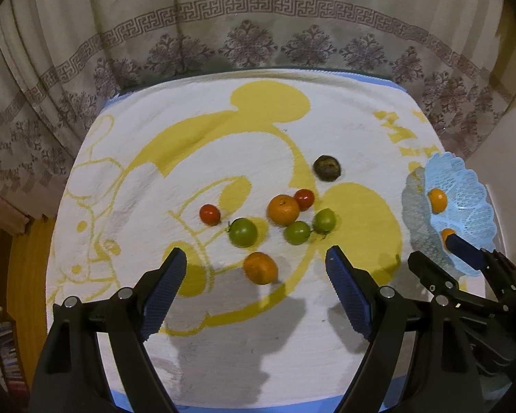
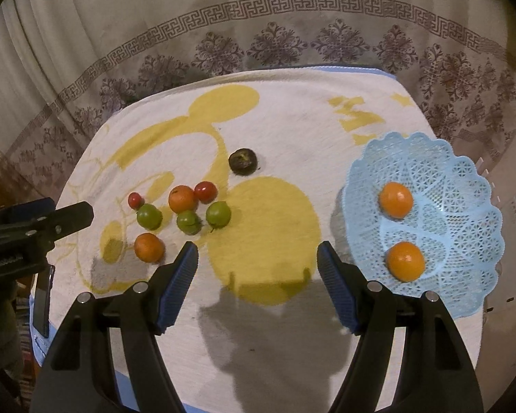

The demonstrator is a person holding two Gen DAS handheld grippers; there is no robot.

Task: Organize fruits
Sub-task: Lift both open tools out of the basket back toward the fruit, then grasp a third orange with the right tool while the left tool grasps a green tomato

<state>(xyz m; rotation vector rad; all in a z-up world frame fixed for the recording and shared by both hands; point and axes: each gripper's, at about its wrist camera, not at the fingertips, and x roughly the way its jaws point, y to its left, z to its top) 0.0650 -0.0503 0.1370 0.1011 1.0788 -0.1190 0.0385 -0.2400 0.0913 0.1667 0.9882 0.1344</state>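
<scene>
Both the left gripper [image 1: 254, 268] and the right gripper [image 2: 258, 261] are held wide apart with nothing between the pads. Two oranges [image 2: 395, 200] are seen in the blue basket [image 2: 464, 179]; the remaining fruits [image 1: 282, 210] are scattered on the towel [image 2: 292, 120], whose yellow lettering [image 2: 357, 117] cannot be read.

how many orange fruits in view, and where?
4. Two round orange fruits lie in the light blue plastic lattice basket: one farther, one nearer. Two on the towel: one in the cluster, one nearest the camera. None seem hidden.
</scene>
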